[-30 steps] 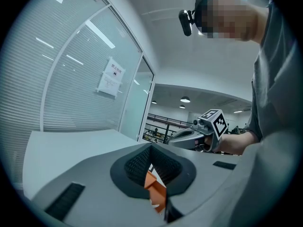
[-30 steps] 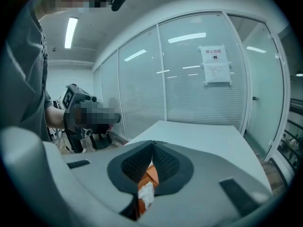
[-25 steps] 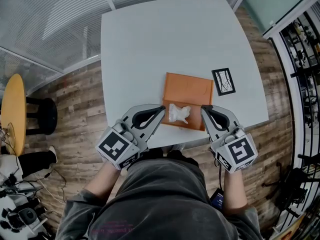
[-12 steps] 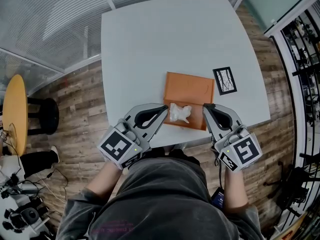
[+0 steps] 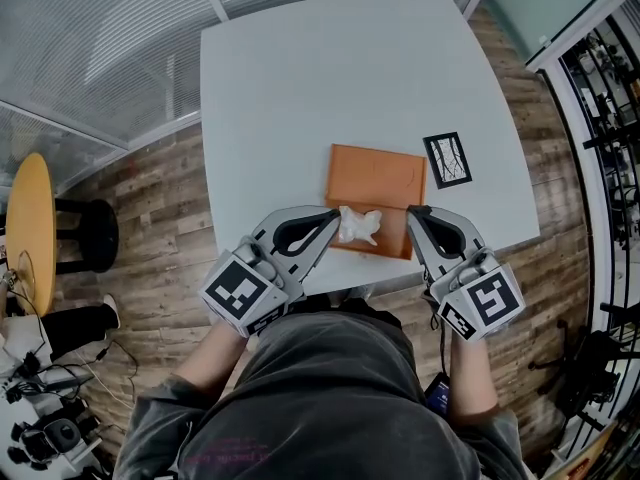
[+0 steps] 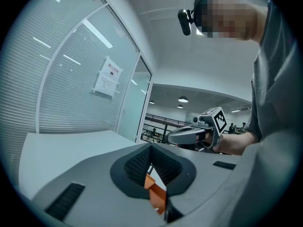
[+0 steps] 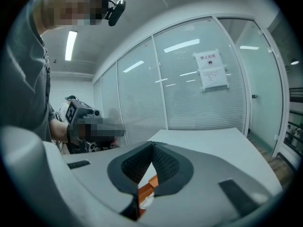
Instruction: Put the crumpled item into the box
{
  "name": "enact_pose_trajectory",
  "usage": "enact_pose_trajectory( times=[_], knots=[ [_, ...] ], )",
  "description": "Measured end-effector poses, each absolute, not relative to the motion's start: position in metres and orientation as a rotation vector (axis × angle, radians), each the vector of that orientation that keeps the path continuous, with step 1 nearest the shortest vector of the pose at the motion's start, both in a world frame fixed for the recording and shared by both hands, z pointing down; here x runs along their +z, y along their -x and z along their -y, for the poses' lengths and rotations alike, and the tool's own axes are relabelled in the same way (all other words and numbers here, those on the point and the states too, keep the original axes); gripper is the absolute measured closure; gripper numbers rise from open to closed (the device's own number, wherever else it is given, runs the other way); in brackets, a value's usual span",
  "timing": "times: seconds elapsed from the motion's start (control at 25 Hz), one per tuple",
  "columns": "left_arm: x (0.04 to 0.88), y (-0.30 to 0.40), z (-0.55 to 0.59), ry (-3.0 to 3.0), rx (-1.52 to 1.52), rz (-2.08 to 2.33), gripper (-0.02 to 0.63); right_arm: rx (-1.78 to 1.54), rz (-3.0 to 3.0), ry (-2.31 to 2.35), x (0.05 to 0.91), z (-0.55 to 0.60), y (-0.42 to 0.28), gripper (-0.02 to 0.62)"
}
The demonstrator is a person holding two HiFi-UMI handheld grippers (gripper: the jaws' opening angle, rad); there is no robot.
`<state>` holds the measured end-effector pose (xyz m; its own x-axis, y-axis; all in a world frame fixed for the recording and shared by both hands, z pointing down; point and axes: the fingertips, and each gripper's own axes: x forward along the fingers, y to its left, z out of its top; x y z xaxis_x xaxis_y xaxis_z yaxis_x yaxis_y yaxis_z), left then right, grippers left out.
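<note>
A crumpled white item (image 5: 358, 225) lies on the near part of a flat orange box (image 5: 378, 180) on the white table (image 5: 300, 88). My left gripper (image 5: 335, 211) is shut and empty; its tip is right at the item's left side. My right gripper (image 5: 412, 211) is shut and empty too, a short way right of the item at the box's near right edge. In the left gripper view, the left gripper (image 6: 151, 146) has a strip of the orange box (image 6: 156, 193) below its jaws. The right gripper view shows the right gripper (image 7: 152, 145) over the box (image 7: 147, 186) and a bit of the white item (image 7: 146, 201).
A black-and-white marker card (image 5: 447, 160) lies on the table right of the box. The table's near edge runs just under both grippers. A yellow round table (image 5: 28, 228) and a black stool (image 5: 90, 233) stand on the wood floor at the left. Glass walls surround the room.
The left gripper has crept right until its tip reaches the crumpled item. The right gripper has barely moved. Both stay shut.
</note>
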<state>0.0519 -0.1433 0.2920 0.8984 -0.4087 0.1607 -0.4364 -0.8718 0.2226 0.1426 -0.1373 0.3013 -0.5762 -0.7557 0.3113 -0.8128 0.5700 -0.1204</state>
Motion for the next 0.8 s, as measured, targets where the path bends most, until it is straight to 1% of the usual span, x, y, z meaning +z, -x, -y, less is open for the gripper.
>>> enact_pose_trajectory(
  times=[0.8],
  knots=[
    [0.2901, -0.0527, 0.1397, -2.821, 0.158, 0.611, 0.594, 0.377, 2.573, -1.289, 0.3027, 0.1331, -0.1362, 0.595]
  ],
)
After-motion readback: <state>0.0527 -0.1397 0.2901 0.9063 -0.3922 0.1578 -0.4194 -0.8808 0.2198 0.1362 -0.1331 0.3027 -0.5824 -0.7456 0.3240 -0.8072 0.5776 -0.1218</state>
